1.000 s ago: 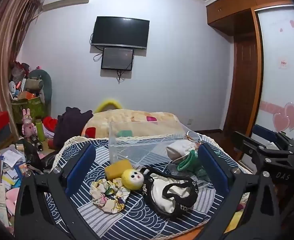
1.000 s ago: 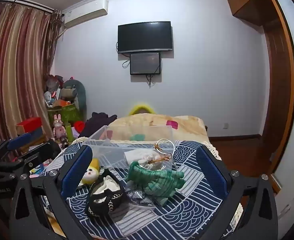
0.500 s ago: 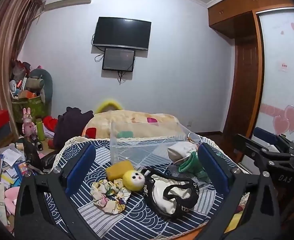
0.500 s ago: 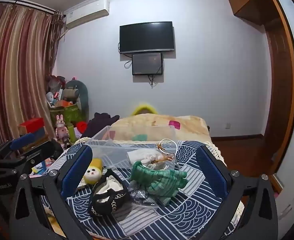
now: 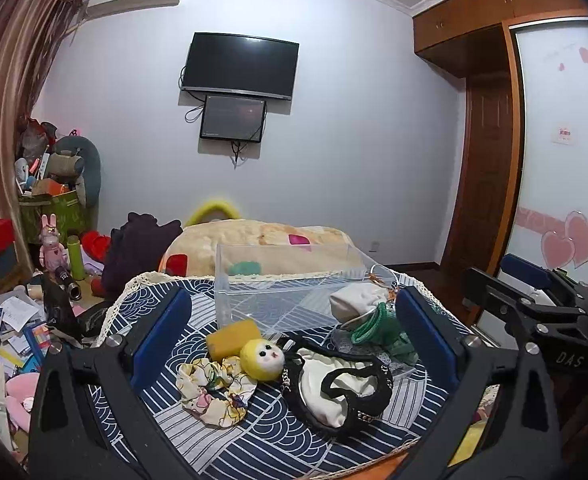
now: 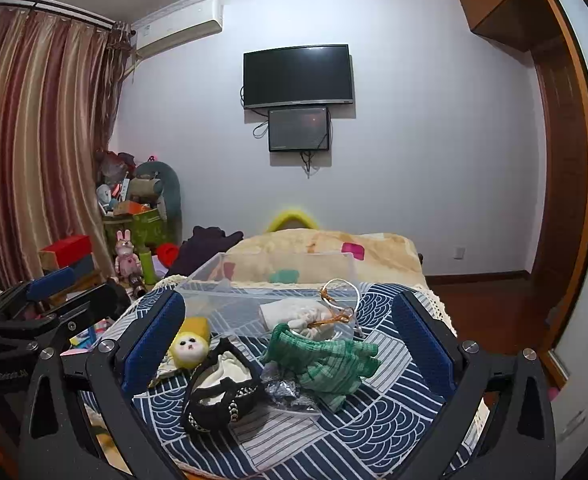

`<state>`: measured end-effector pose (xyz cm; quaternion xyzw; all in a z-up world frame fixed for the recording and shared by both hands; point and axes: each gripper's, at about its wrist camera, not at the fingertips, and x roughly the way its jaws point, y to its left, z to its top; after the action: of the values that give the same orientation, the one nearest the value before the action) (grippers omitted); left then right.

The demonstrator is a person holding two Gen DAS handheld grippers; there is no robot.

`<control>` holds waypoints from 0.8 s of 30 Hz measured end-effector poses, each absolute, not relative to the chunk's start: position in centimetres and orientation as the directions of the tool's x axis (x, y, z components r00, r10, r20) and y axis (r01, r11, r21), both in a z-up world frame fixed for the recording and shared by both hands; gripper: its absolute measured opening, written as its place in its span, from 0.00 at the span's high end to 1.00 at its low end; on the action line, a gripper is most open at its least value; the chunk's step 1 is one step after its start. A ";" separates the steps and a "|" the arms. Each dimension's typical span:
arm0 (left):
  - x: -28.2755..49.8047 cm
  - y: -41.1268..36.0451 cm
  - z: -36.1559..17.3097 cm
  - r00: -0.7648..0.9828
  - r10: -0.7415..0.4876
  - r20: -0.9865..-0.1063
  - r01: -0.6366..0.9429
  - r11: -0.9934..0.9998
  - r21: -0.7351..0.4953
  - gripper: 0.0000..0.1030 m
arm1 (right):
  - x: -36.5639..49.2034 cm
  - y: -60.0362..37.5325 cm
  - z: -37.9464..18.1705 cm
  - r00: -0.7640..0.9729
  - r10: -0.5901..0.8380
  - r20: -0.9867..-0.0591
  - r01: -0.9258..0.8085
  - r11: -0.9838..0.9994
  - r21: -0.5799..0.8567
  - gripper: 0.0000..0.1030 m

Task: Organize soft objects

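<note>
A bedroom with pale walls, a wall-mounted television (image 5: 239,65) and striped curtains (image 6: 33,136) frames a table covered by a navy wave-patterned cloth (image 5: 277,436), where a scatter of soft items lies in front of a clear plastic bin (image 5: 285,284). At the centre of the cloth, seen from the left wrist, a yellow doll head (image 5: 262,360) with a painted face rests against a yellow sponge block (image 5: 233,338) behind it and touches a floral fabric scrunchie (image 5: 213,388) at its front left. Just to its right lies a black-and-cream pouch (image 5: 338,388) trimmed with chain. Farther right, a green knitted glove (image 6: 326,360) lies partly on a clear plastic wrapper (image 6: 289,394), with a white drawstring bag (image 6: 298,314) behind it against the bin's near wall, orange cord and a white ring looped above it.

The left gripper (image 5: 294,328) hangs above the near edge of the table with its blue-padded jaws spread wide, holding nothing, the doll head and pouch between them in view. The right gripper (image 6: 289,328) is likewise spread wide and empty, with the glove and pouch framed between its jaws. Each gripper appears at the edge of the other's view.

Beyond the table stands a bed with a cream blanket (image 6: 326,248), and the left corner is piled with boxes, bags and a pink rabbit figure (image 5: 51,240).
</note>
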<state>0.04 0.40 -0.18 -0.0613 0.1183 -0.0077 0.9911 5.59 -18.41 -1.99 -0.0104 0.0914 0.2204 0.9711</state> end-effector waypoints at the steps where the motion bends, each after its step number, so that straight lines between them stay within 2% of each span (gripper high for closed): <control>1: 0.0 0.4 -0.2 0.972 -0.029 -0.233 0.000 0.993 -0.122 0.00 | 5.6 -18.4 -2.0 0.886 0.427 -0.182 -0.431 0.902 0.021 0.00; 24: 0.0 0.1 0.0 0.972 -0.037 -0.230 0.009 0.993 -0.121 0.00 | 5.2 -18.3 -1.7 0.881 0.442 -0.169 -0.446 0.895 0.015 0.00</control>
<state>-0.03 0.13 0.00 -0.0596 0.1169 -0.0116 0.9913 5.16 -18.30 -1.69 -0.0124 0.0842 0.2291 0.9697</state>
